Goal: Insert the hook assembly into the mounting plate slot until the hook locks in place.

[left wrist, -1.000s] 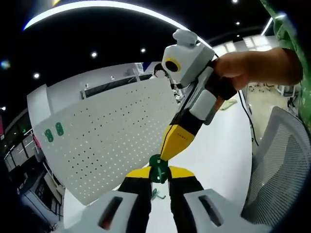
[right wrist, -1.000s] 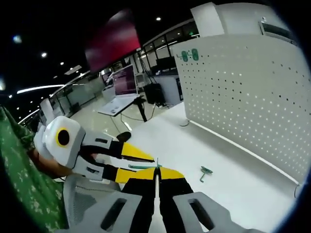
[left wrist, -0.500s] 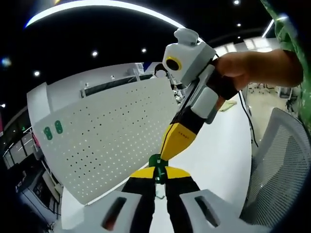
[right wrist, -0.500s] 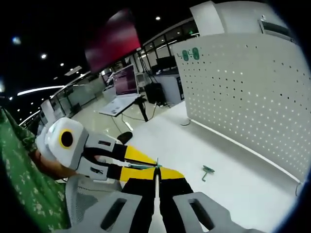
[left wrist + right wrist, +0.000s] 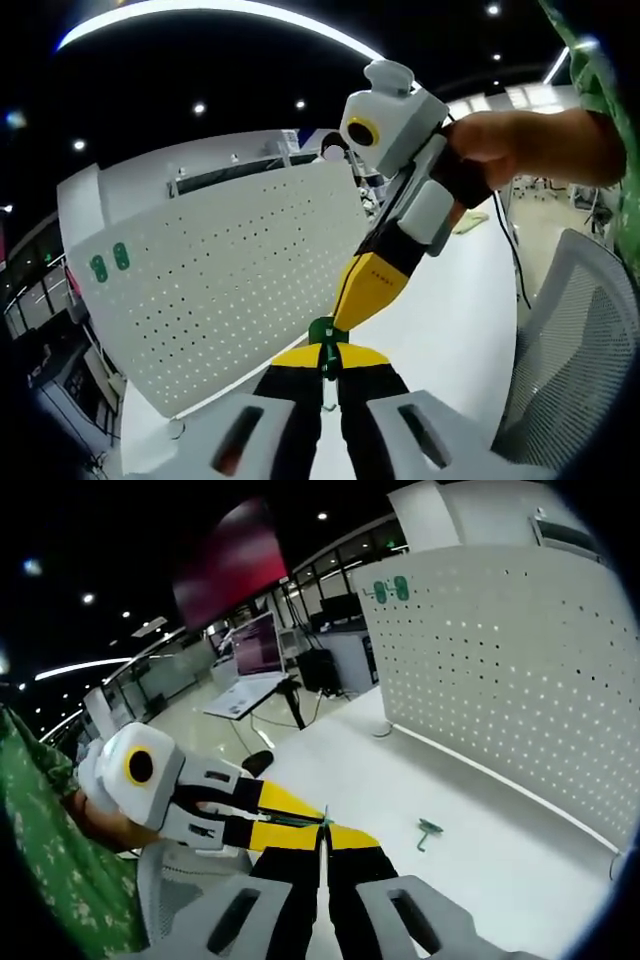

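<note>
A small green hook assembly (image 5: pixel 322 332) is held in the air between both grippers. My left gripper (image 5: pixel 323 358) is shut on it from below. My right gripper (image 5: pixel 343 316) reaches in from the upper right, held by a hand, its yellow tips meeting the same piece. In the right gripper view, the right gripper (image 5: pixel 322 833) is shut on the thin green edge (image 5: pixel 296 821), with the left gripper (image 5: pixel 312 816) coming in from the left. The white perforated mounting plate (image 5: pixel 230 270) stands upright behind, carrying two green pieces (image 5: pixel 110 264) near one corner. A second green hook (image 5: pixel 427 831) lies on the table.
The white table (image 5: pixel 470 810) runs along the foot of the perforated plate (image 5: pixel 500 660). A grey mesh chair (image 5: pixel 575 340) stands at the right of the left gripper view. A green patterned sleeve (image 5: pixel 45 850) shows at the left of the right gripper view.
The left gripper's jaws have drawn closer together on the green piece. Both views have shifted slightly; the grippers stay joined at the piece.
</note>
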{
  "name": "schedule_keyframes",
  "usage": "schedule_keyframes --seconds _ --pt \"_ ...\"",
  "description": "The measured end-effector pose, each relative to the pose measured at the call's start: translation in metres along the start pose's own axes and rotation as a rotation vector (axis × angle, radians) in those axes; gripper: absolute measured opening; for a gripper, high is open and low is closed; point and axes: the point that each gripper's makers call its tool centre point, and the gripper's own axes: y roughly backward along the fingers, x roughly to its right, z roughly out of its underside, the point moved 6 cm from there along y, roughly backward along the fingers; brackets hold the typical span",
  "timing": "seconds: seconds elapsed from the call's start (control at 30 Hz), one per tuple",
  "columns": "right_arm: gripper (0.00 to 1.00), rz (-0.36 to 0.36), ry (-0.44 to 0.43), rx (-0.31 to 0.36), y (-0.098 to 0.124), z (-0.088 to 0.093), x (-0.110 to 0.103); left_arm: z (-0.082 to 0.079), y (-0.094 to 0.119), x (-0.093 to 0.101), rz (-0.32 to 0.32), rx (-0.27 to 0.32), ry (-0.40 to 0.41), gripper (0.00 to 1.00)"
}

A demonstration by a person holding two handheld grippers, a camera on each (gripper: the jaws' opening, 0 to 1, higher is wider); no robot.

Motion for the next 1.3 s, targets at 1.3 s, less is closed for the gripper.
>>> schedule_keyframes --seconds 1.3 --pt "0.11 0.08 0.077 0.114 0.017 -0.007 0.012 0.0 -0.001 -0.007 -0.017 0.004 0.121 0.03"
